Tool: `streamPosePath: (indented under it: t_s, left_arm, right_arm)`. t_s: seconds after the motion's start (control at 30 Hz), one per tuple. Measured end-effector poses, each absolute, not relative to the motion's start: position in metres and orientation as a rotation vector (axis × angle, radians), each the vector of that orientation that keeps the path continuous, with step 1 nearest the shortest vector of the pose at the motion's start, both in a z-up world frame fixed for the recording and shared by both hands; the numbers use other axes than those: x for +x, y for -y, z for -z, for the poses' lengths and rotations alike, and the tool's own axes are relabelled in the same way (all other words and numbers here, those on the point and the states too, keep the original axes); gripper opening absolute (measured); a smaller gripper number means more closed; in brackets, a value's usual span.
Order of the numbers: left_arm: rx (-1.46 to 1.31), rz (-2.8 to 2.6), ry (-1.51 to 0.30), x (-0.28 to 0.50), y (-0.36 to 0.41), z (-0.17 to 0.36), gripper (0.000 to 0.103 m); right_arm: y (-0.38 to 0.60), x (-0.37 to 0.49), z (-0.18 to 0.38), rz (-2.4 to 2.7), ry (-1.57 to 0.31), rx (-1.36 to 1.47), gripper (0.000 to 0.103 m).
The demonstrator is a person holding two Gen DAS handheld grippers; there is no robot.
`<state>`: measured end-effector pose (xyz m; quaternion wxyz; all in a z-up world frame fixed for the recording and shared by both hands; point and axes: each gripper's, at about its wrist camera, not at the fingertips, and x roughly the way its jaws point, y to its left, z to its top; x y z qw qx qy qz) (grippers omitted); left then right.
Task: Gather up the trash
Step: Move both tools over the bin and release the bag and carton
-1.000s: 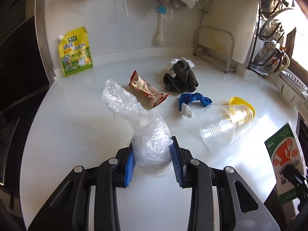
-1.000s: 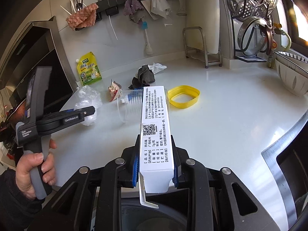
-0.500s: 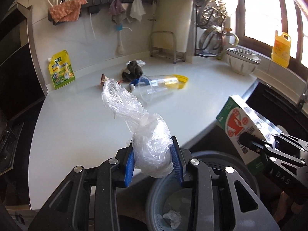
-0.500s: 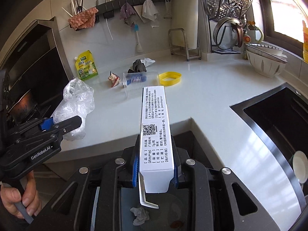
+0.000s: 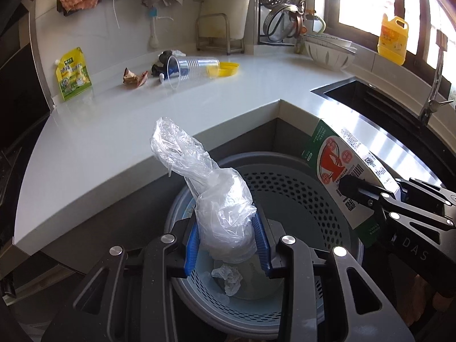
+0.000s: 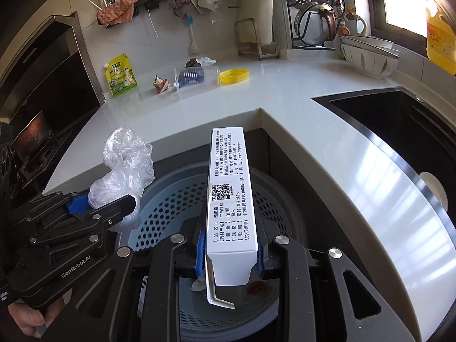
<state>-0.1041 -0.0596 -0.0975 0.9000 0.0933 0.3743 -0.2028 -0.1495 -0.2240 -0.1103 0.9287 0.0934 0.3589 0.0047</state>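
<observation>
The left gripper (image 5: 226, 242) is clenched on a crumpled clear plastic bag (image 5: 219, 199), and the right gripper (image 6: 229, 252) is clamped on a white medicine carton (image 6: 230, 199) whose end flap hangs open below the pads. Both items are held directly above the perforated grey trash bin (image 5: 299, 188), in which a wad of tissue (image 5: 228, 278) is already lying. The step in hand is judged to be the drop: the jaws should be opened fully while each item is kept inside the rim, the bag being given a moment to peel off the blue pads (image 5: 191, 245), since thin film may cling. The carton is best released with its long axis tipped downward so that it is not caught across the rim. On the white countertop (image 5: 114, 131) a clear plastic cup (image 5: 193, 67), a yellow lid (image 5: 225, 68), a snack wrapper (image 5: 134, 75) and a dark cloth are left for collection.
</observation>
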Motion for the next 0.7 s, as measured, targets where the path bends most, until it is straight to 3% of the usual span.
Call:
streamPosePath:
  t_s: [0.7]
  left_arm:
    - [0.147,0.436,-0.929,-0.096,0.059,0.136,0.036]
  right_arm:
    - [0.210,-0.155,0.144,-0.055,-0.830,0.179,0.026]
